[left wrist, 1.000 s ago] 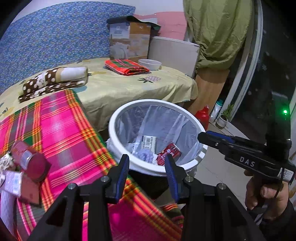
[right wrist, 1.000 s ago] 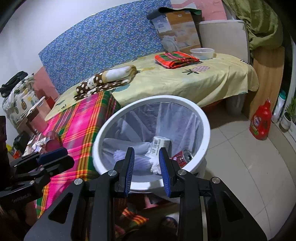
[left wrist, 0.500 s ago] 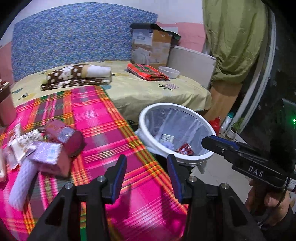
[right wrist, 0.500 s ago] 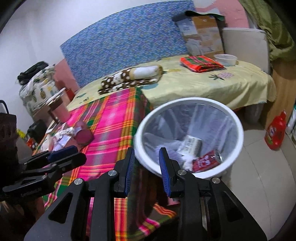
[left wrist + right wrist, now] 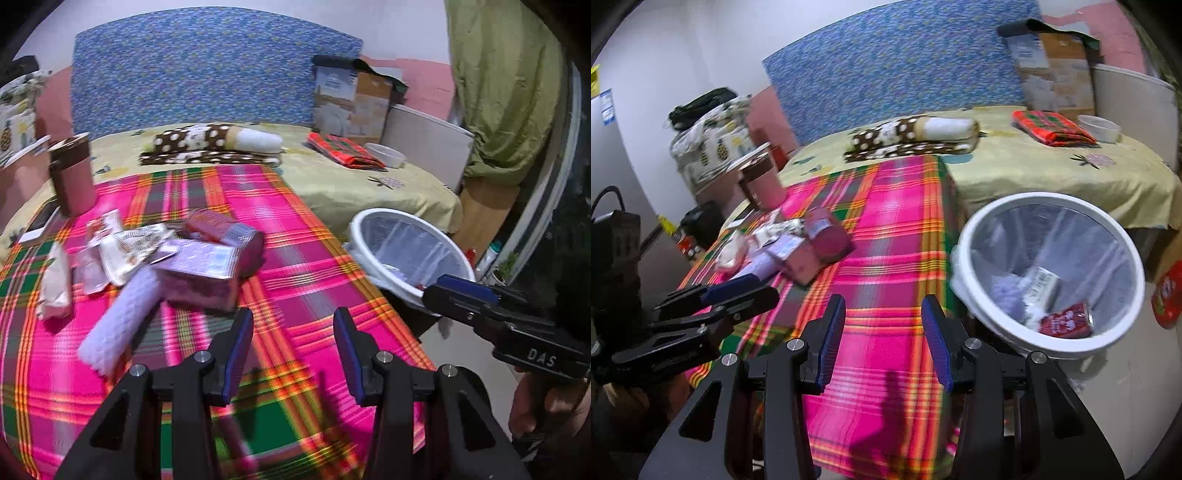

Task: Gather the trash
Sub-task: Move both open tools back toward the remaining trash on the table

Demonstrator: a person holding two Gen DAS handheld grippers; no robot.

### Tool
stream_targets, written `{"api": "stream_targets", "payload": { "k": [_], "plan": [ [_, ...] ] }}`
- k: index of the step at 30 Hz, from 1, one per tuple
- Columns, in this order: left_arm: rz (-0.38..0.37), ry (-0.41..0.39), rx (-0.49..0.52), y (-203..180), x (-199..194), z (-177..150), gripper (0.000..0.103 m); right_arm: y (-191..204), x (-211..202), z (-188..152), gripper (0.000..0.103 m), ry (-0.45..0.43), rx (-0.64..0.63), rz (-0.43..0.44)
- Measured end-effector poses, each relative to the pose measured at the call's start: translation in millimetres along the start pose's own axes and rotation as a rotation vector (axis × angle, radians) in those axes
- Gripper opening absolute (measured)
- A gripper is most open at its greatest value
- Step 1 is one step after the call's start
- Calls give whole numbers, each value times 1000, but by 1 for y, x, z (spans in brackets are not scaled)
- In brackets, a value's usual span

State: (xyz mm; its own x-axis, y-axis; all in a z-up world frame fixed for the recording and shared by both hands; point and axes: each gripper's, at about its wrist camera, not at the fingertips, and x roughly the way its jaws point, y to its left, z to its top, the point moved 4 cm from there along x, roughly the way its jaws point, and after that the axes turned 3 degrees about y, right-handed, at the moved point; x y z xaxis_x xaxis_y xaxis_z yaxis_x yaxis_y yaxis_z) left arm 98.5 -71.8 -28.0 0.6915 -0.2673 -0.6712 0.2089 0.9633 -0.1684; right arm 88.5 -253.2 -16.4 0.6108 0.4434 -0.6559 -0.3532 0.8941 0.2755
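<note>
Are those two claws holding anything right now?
No. The left gripper and right gripper are both open and empty; the trash lies untouched.

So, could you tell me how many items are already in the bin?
3 visible: a red packet nearest, a white carton behind it, pale crumpled paper leftward. Others may lie hidden below.

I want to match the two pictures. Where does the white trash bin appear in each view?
Left wrist: the white trash bin is at right of centre, beside the plaid cloth's edge.
Right wrist: the bin fills the right side, trash visible inside.
Shared landmark: the polka-dot roll on the bed.
</note>
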Motion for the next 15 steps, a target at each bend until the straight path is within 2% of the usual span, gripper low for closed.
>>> {"api": "stream_targets", "payload": {
  "k": [15],
  "plan": [
    [125, -28, -77, 69, -16, -9, 47, 49, 25, 12, 45, 29, -148, 65]
  ]
}}
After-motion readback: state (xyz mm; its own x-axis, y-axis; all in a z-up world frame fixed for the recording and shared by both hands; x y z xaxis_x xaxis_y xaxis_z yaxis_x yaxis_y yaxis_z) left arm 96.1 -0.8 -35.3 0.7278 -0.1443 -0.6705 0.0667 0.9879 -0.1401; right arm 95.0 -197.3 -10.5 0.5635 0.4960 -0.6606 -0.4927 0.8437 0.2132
